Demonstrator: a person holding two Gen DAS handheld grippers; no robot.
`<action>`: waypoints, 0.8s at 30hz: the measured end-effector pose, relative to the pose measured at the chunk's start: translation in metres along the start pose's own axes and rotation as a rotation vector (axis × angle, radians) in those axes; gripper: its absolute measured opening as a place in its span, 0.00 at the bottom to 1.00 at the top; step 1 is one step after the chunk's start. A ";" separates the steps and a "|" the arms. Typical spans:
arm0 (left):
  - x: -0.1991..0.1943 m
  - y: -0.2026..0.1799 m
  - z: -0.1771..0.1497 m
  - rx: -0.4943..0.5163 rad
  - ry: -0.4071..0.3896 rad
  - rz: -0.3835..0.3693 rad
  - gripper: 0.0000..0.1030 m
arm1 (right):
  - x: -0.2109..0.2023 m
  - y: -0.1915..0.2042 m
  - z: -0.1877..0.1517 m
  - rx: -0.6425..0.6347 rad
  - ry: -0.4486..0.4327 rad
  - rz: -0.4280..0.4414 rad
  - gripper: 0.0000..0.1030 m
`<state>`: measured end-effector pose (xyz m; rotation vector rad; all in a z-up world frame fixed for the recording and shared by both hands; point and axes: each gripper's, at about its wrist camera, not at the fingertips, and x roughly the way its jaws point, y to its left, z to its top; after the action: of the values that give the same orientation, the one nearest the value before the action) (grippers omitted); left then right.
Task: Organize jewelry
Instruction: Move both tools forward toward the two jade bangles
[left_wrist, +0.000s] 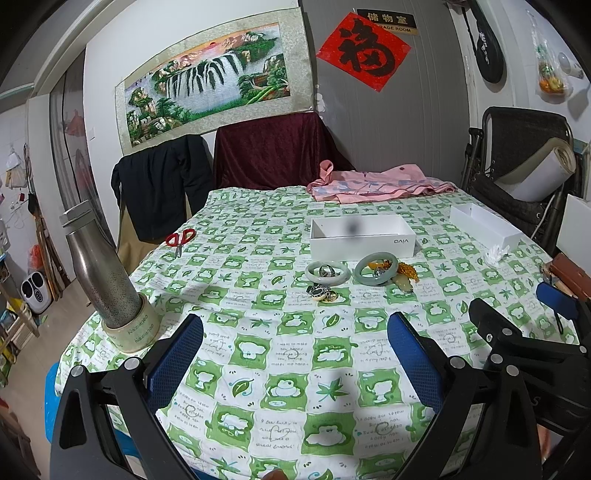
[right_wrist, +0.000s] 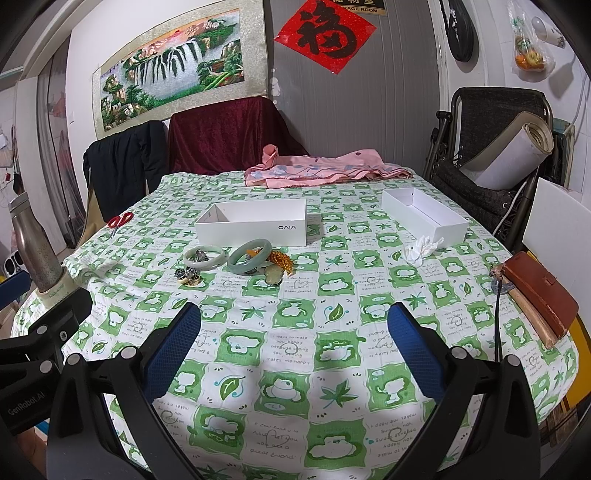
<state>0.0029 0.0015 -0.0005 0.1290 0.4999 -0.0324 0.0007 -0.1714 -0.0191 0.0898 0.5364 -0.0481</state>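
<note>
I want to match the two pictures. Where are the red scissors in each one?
Left wrist view: scissors left of centre, near the table's far left edge.
Right wrist view: scissors far left, same table edge.
Shared landmark: the white box, to the right of them in both.

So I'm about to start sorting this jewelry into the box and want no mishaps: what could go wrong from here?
1. The rings and amber beads lie tangled against the two jade bangles; grabbing one piece may drag others along.
2. A bangle could slip from a claw and hit the table.
3. Reaching left, the left claw might topple the tall metal bottle perched in a tape roll.
</note>
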 end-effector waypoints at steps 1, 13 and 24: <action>-0.001 -0.003 -0.001 0.000 0.000 0.000 0.95 | 0.000 0.000 0.000 0.000 0.001 0.000 0.94; 0.018 -0.006 -0.010 0.014 0.027 -0.040 0.95 | 0.014 -0.005 0.003 -0.015 0.033 0.025 0.94; 0.092 0.020 0.007 -0.001 0.156 -0.050 0.95 | 0.070 -0.029 0.013 -0.001 0.138 0.085 0.94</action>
<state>0.0883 0.0203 -0.0365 0.1187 0.6592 -0.0712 0.0655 -0.2030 -0.0465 0.1153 0.6701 0.0420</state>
